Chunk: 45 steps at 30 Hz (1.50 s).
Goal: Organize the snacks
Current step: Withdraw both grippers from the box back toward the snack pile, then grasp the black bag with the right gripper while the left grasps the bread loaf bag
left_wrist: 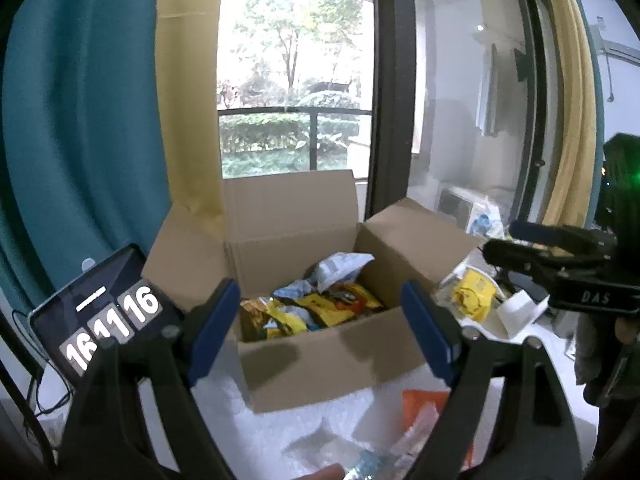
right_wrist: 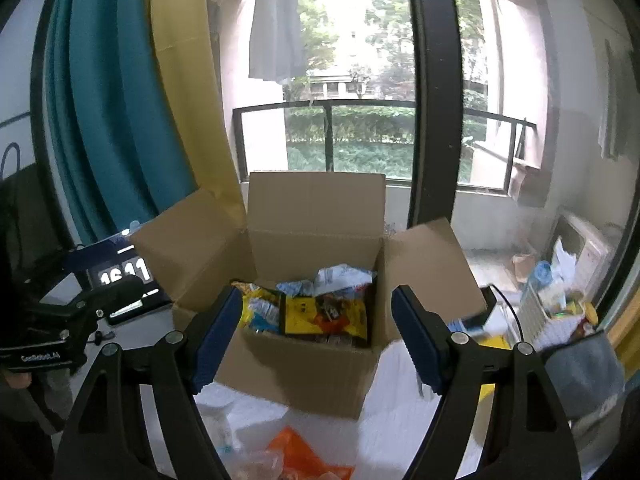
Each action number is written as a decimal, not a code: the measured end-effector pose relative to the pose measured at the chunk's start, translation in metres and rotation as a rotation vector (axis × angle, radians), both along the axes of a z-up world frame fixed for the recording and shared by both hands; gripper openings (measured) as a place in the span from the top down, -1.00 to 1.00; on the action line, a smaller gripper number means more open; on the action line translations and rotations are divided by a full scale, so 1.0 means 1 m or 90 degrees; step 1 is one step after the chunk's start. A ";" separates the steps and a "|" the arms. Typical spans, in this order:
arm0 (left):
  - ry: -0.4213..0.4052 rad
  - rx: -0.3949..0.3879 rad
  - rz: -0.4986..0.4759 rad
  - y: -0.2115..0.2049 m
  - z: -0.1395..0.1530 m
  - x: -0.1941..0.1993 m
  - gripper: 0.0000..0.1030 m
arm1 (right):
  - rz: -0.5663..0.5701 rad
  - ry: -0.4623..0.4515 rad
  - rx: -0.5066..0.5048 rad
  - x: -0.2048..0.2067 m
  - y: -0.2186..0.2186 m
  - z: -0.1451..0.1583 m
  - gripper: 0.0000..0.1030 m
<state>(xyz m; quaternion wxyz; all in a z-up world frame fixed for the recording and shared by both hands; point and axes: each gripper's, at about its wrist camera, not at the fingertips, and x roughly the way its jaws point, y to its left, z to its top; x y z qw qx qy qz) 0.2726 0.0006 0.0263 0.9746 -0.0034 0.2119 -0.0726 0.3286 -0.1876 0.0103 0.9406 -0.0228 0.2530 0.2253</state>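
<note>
Several snack packs sit inside the box, yellow ones up front, a pale blue-white bag on top toward the back. Flaps stand open all round, prob. so stuff can drop straight in. More loose packs lie on the white tabletop in front of the box: an orange one and a clear wrapper, likely next to go in.

Both grippers are wide open, nothing between the pads. Left gripper hangs just in front of the box, aimed at its near wall, w/ the snacks beyond and slightly above its tips. Right gripper is framed about the same, box centred between its fingers. The loose packs lie below and nearer than either one's tips.

Off to the left a tablet leans up showing clock digits. Clutter incl. a yellow pack sits right of the box.
</note>
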 end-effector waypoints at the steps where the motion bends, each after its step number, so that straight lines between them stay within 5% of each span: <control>1: 0.000 0.000 0.000 0.000 0.000 -0.004 -0.63 | -0.001 0.001 0.004 -0.007 -0.003 -0.001 -0.55; 32: 0.196 -0.031 -0.001 0.001 -0.130 -0.123 -0.64 | -0.091 0.124 0.027 -0.128 -0.089 -0.082 -0.55; 37: 0.245 -0.119 0.055 0.018 -0.155 -0.150 -0.64 | -0.110 0.159 0.047 -0.141 -0.100 -0.105 -0.55; 45: 0.326 -0.191 0.084 0.025 -0.189 -0.163 -0.74 | -0.117 0.216 0.060 -0.154 -0.108 -0.138 -0.55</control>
